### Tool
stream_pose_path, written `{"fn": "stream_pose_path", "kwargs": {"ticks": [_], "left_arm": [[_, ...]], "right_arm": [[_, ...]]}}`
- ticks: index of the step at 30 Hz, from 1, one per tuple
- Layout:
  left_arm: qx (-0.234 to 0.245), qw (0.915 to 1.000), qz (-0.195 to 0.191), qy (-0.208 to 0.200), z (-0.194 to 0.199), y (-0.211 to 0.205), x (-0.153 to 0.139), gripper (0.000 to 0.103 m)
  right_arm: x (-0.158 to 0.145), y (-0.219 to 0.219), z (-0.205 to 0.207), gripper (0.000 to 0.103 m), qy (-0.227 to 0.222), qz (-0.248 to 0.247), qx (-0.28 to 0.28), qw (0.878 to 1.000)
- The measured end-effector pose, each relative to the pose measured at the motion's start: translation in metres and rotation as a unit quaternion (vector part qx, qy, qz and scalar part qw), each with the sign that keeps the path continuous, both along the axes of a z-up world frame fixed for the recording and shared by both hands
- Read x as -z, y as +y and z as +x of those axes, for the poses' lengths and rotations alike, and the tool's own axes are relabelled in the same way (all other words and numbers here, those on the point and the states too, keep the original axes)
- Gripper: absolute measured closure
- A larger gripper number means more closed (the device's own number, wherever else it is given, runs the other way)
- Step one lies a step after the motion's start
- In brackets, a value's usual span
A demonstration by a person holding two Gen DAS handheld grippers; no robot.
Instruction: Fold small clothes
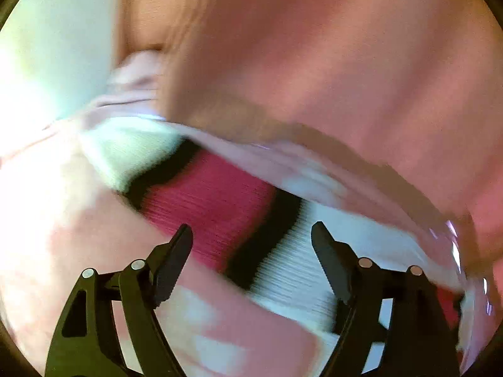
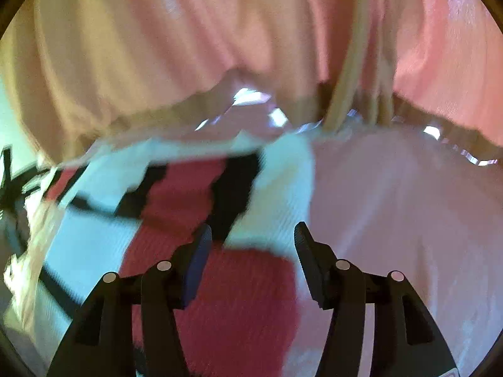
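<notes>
— Cloth fills nearly all of the left wrist view. What does it lie on?

— Hard to tell. A pale, overexposed patch [image 1: 47, 47] shows at upper left, maybe the surface, but blur hides its nature. Nothing of the room is visible.

— And the fabrics?

— A soft pink cloth [image 1: 330, 62] drapes across the upper half, folded into loose creases with a paler hem edge. Beneath it lies a knit garment [image 1: 220, 201], finely ribbed, in red and white blocks parted by black bands. Its visible strip runs diagonally from upper left to lower right.

— The left tongs [image 1: 251, 232]?

— Spread wide apart, holding nothing, poised just over the red and white knit.

— Now the right wrist view.

— Same pink cloth [image 2: 157, 47] hanging in vertical pleats along the top, with cream-coloured cords [image 2: 342, 88] dropping through it. A smoother pale pink sheet [image 2: 408, 220] spreads at right. The knit garment [image 2: 195, 194] sits left and centre, its bands slanting leftward; the long axis is unclear. A dark frame [image 2: 9, 182] peeks in at far left.

— The right tongs [image 2: 253, 229]?

— Parted wide, gripping nothing, above the red patch.
</notes>
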State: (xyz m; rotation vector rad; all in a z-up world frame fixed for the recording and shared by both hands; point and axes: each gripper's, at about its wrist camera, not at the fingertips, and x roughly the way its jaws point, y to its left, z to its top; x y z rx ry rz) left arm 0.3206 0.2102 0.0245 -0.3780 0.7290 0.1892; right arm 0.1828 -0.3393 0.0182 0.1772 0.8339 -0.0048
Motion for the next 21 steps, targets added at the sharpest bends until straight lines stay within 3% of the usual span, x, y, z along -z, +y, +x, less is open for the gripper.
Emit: {"fn": "stream_pose_path", "kwargs": {"ticks": [5, 7, 11, 14, 15, 17, 19, 21], "left_arm": [[-0.118, 0.9918, -0.008, 0.048, 0.035, 0.102, 0.023, 0.028], [-0.141, 0.9878, -0.012, 0.064, 0.053, 0.125, 0.036, 0.028], [-0.175, 0.9790, -0.048, 0.092, 0.076, 0.147, 0.064, 0.028], [-0.189, 0.9787, -0.040, 0.068, 0.084, 0.145, 0.066, 0.029], [-0.191, 0.9788, -0.033, 0.065, 0.087, 0.144, 0.066, 0.034], [-0.174, 0.9825, -0.046, 0.048, 0.090, 0.143, 0.065, 0.073], [-0.163, 0.9833, -0.074, 0.030, 0.094, 0.145, 0.062, 0.092], [-0.164, 0.9837, -0.072, -0.003, 0.089, 0.139, 0.045, 0.093]], "right_arm": [[0.037, 0.051, -0.025, 0.049, 0.037, 0.013, -0.028, 0.999], [0.048, 0.066, -0.028, 0.049, 0.053, 0.012, -0.031, 0.998], [0.058, 0.080, -0.032, 0.047, 0.054, -0.011, -0.026, 0.998], [0.061, 0.077, -0.031, 0.042, 0.057, -0.007, -0.024, 0.998], [0.061, 0.076, -0.031, 0.040, 0.056, -0.004, -0.024, 0.998], [0.063, 0.077, -0.031, 0.039, 0.051, -0.008, -0.023, 0.998], [0.064, 0.083, -0.032, 0.035, 0.050, -0.025, -0.026, 0.998], [0.064, 0.087, -0.031, 0.033, 0.050, -0.037, -0.029, 0.998]]}}
